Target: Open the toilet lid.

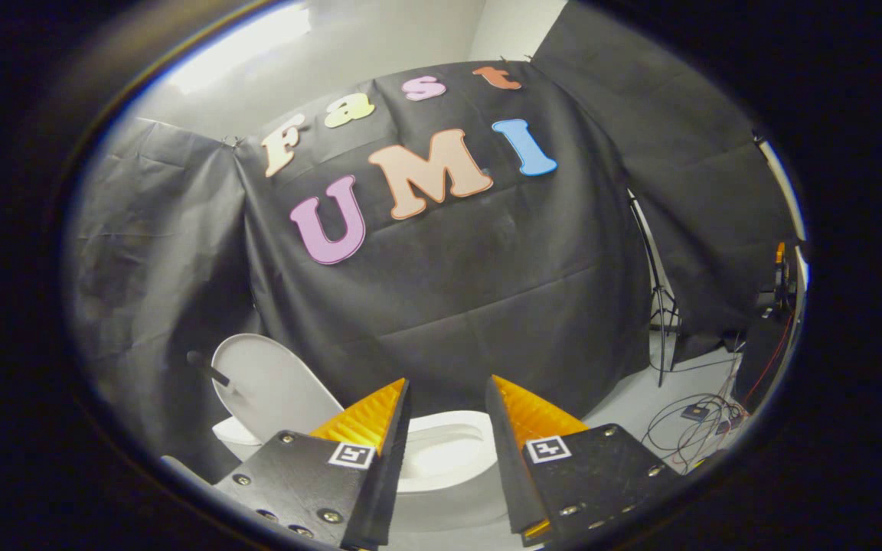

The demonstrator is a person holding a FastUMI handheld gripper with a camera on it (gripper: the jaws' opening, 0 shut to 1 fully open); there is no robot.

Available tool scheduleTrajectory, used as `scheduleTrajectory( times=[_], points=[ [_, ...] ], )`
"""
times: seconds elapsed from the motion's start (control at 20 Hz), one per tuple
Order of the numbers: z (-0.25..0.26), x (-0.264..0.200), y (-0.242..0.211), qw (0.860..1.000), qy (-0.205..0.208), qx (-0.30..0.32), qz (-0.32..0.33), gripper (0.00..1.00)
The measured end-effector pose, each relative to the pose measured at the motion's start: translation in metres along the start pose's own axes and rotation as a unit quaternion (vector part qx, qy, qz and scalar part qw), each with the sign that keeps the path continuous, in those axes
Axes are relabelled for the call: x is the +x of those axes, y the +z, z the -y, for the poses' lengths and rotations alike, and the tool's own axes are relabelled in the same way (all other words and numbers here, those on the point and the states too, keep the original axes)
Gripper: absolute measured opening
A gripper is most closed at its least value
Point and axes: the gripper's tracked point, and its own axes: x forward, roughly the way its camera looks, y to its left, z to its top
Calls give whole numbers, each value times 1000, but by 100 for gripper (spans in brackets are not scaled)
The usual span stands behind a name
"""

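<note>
we find the gripper point(447, 386) spread, its two fingers standing apart with nothing held between them and neither finger touching anything. through the gap between the fingers, and just beyond them, we see the toilet point(441, 459): its bowl rim shows white, and what shows of the inside looks pale and bare, though we cannot see the bottom. the lid point(269, 383) is already raised, standing roughly upright, beyond and to the left of the left finger, leaning back toward the wall point(487, 291). a dark rod-like part point(207, 369) juts from the lid's left edge; we cannot tell what it is. to the right of the right finger, well apart from the toilet, cables point(690, 425) lie loose on the floor point(632, 405), with a stand point(659, 306) rising near them against the cloth.
</note>
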Motion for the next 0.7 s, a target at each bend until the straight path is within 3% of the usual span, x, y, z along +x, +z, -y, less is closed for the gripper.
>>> scheduleTrajectory(
  times=[0.7],
  points=[
    [6,2,-12,999,5,33,-8,57]
  ],
)
